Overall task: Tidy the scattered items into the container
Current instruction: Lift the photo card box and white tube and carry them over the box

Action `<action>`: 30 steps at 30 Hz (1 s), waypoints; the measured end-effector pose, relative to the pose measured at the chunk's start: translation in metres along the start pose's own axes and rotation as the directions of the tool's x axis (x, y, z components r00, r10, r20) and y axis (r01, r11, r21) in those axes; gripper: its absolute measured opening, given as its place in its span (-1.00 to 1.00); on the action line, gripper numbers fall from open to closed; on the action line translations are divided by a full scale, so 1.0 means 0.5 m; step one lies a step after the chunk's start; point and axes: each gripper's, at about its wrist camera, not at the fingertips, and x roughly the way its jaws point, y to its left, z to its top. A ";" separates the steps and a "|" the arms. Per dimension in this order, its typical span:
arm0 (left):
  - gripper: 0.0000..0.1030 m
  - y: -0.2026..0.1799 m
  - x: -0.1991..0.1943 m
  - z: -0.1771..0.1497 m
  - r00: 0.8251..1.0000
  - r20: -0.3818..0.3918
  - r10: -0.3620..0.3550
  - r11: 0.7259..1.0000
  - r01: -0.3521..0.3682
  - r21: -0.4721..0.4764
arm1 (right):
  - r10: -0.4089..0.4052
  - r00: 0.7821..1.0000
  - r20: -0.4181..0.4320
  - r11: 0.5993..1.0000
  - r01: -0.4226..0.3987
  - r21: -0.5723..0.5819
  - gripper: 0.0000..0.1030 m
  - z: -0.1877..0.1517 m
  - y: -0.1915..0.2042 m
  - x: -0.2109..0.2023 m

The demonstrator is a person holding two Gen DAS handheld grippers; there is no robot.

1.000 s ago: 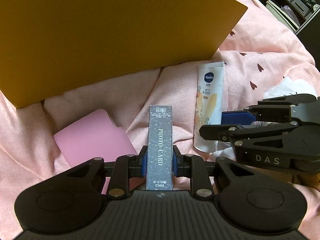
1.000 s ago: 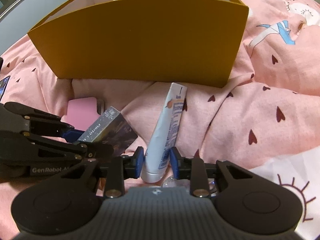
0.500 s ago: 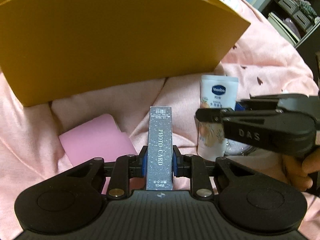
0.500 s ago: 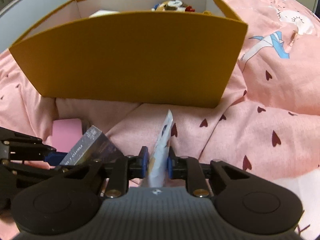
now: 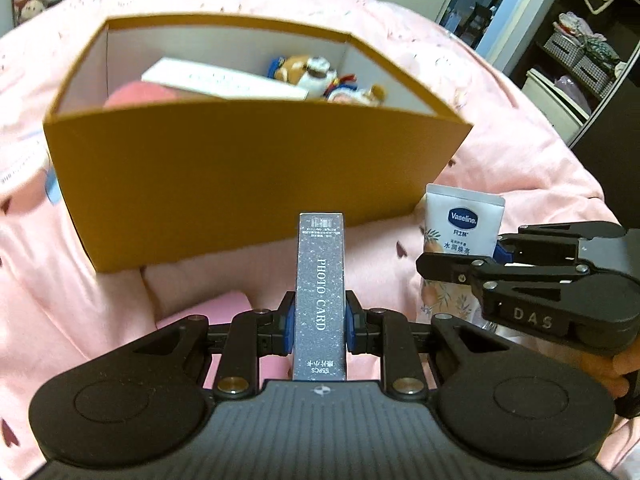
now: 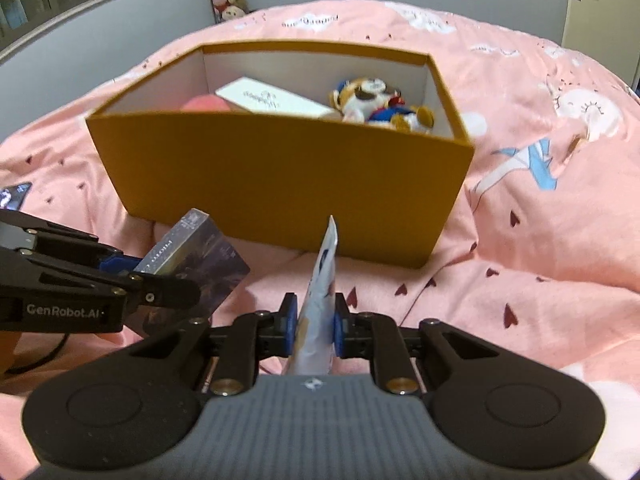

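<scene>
My left gripper (image 5: 320,326) is shut on a silver photo card box (image 5: 320,292), held upright above the bed in front of the orange box (image 5: 240,184). My right gripper (image 6: 314,326) is shut on a white Vaseline tube (image 6: 320,300), held edge-on in front of the orange box (image 6: 280,196). The tube (image 5: 460,228) and the right gripper also show at the right of the left wrist view. The card box (image 6: 196,256) shows at the left of the right wrist view. The orange box holds a white card (image 6: 272,100), a plush toy (image 6: 380,104) and a pink item (image 6: 204,104).
A pink flat item (image 5: 224,308) lies on the pink bedspread (image 6: 540,200) just below my left gripper. A phone (image 6: 12,196) lies at the far left. Shelves and bins (image 5: 580,48) stand beyond the bed's right side.
Both grippers have risen with their items off the bedspread. The open top and the contents of the orange box have come into view.
</scene>
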 end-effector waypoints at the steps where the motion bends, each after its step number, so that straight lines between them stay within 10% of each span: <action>1: -0.49 -0.004 -0.006 0.003 1.000 0.011 0.000 1.000 0.000 0.009 | 0.005 1.000 0.012 1.000 -0.005 0.002 -0.63 0.004 -0.003 -0.011; 16: -0.49 -0.072 -0.105 0.080 0.981 0.194 -0.019 0.997 0.005 0.071 | 0.087 0.973 0.216 0.996 -0.083 -0.026 -0.63 0.092 0.006 -0.152; 30: -0.49 -0.051 -0.123 0.179 0.937 0.350 -0.014 1.000 0.005 0.027 | 0.020 0.932 0.362 0.995 0.018 -0.101 -0.63 0.177 0.027 -0.151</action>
